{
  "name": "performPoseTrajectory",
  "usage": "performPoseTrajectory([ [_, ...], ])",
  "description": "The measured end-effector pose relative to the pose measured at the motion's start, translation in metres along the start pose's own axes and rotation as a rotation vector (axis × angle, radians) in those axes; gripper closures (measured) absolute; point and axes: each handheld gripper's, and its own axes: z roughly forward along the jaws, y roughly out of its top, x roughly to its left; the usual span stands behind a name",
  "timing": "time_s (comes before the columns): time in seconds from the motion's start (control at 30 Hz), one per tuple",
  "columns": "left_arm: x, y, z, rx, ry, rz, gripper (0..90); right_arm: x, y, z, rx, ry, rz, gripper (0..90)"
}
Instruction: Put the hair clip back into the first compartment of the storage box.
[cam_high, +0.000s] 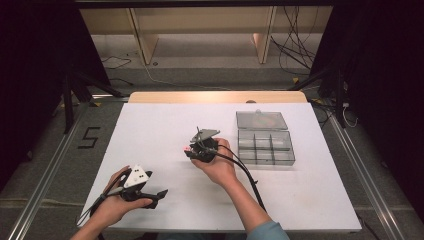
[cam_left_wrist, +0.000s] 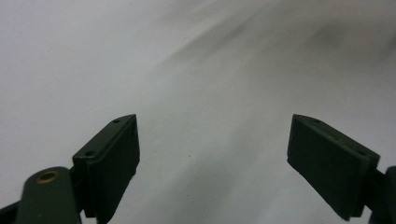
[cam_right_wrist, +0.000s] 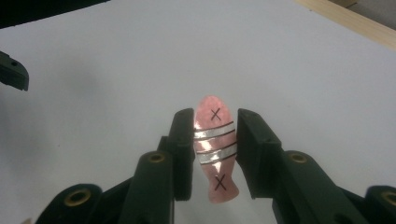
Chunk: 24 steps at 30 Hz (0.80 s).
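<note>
Clearly a thin, flat piece: pink fish-shaped lure (cam_right_wrist: 215, 150), with silver bands across the middle and a black X near each end. Probably light and stiff, glossy enough to slip, so best taken across the banded waist, where the sides run nearly parallel. Pinched there now between the fingers (cam_right_wrist: 183, 148) of the right gripper (cam_right_wrist: 215, 154), one pad on each edge, rounded head poking out beyond the fingertips, tail reaching back toward the finger roots. Held above the white surface (cam_high: 160, 130), not resting on it as far as can be judged. In the high view, a small pink glint at the tip of the right gripper, with the clear compartment box (cam_high: 265, 146) off to the side, lid open, behind the fingers rather than ahead of them.

Left gripper (cam_left_wrist: 212, 158) spread wide, nothing between its fingers, bare white surface ahead. Low near the front edge, well apart from the lure.
</note>
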Motion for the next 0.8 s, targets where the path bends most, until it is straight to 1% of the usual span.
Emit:
performPoseTrajectory([
  [0.13,0.001,0.0,0.0,-0.001,0.001,-0.004,16.5,-0.004,-0.003,-0.005,0.001,-0.009,0.007,68.8],
  [0.23,0.001,0.0,0.001,0.0,0.001,-0.008,16.5,-0.006,-0.004,-0.007,-0.004,-0.011,0.003,68.8],
  [0.27,0.001,-0.001,0.001,-0.001,0.001,-0.008,16.6,-0.007,-0.004,-0.008,-0.005,-0.014,0.01,68.8],
  [0.37,0.001,-0.001,0.001,-0.004,0.001,-0.012,16.5,-0.009,-0.004,-0.009,-0.006,-0.018,0.012,68.8],
  [0.53,0.001,0.0,0.0,0.0,0.0,-0.002,16.6,-0.01,-0.005,-0.012,-0.009,-0.024,0.019,68.8],
  [0.63,0.0,0.0,0.001,-0.008,0.002,-0.008,16.6,-0.012,-0.005,-0.014,-0.012,-0.028,0.024,68.8],
  [0.67,0.0,0.0,0.001,-0.005,0.001,-0.003,16.6,-0.012,-0.005,-0.014,-0.011,-0.027,0.022,68.8],
  [0.8,0.001,0.0,0.001,-0.004,0.001,-0.006,16.6,-0.013,-0.005,-0.016,-0.013,-0.035,0.027,68.8],
])
